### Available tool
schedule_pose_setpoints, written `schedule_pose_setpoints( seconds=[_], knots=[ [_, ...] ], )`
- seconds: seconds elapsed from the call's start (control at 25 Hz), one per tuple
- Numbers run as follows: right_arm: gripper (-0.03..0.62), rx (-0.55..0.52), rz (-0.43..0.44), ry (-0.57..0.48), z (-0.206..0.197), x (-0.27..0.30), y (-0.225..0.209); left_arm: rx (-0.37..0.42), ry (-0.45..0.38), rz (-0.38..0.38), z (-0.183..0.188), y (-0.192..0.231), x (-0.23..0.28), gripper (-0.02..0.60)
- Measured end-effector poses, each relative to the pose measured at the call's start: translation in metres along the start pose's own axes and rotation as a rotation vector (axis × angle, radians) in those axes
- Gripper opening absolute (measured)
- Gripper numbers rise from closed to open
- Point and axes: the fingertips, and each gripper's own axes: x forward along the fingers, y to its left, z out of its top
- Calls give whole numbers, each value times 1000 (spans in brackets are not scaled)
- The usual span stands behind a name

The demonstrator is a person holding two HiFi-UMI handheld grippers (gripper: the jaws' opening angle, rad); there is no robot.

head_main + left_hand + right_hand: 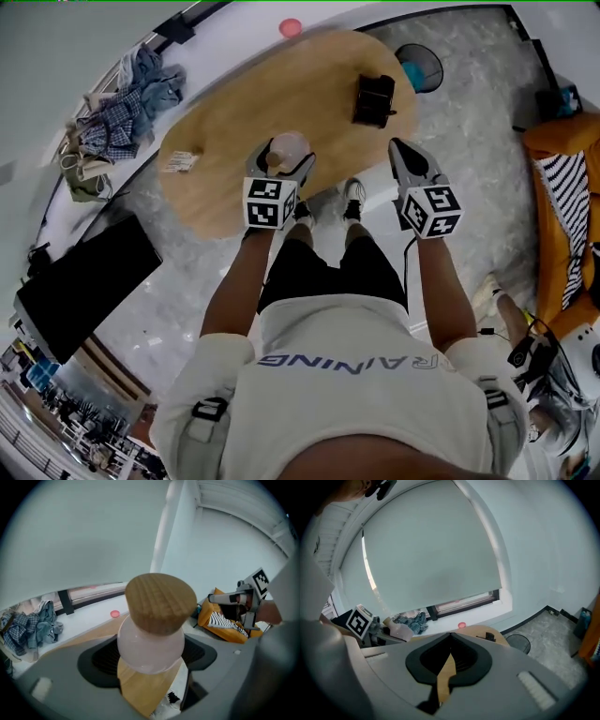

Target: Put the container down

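Note:
The container (287, 150) is a round, pale pink translucent jar with a wooden lid (161, 601). My left gripper (283, 161) is shut on it, the dark pads pressing both sides of its body (150, 645). It hangs upright above the near edge of the oval wooden table (234, 103). My right gripper (403, 150) is to the right of it, above the floor off the table's edge. Its jaws are shut with nothing in them, and only a thin slit shows between them (450, 644). The right gripper view also shows the held container (399, 631) at the left.
A black box-like object (374, 99) stands on the table's far right and a small packet (180, 161) lies at its left. A pile of clothes (127, 108) and a pink disc (291, 27) lie on the sill. A fan (422, 66) and an orange seat (562, 206) stand to the right.

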Motion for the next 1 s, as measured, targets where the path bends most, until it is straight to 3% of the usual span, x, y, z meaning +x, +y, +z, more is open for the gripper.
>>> schedule_pose_setpoints(
  seconds=[0.32,0.64,1.0],
  knots=[
    [17,60,-55,78,-74,58,-6,125,137,10,-58,37,106,391],
    [17,85,-42,125,-128,97,-14,151,245,0,-115,43,212,391],
    [17,135,-60,169,-171,89,-29,240,312,10,-152,20,261,393]
  ],
)
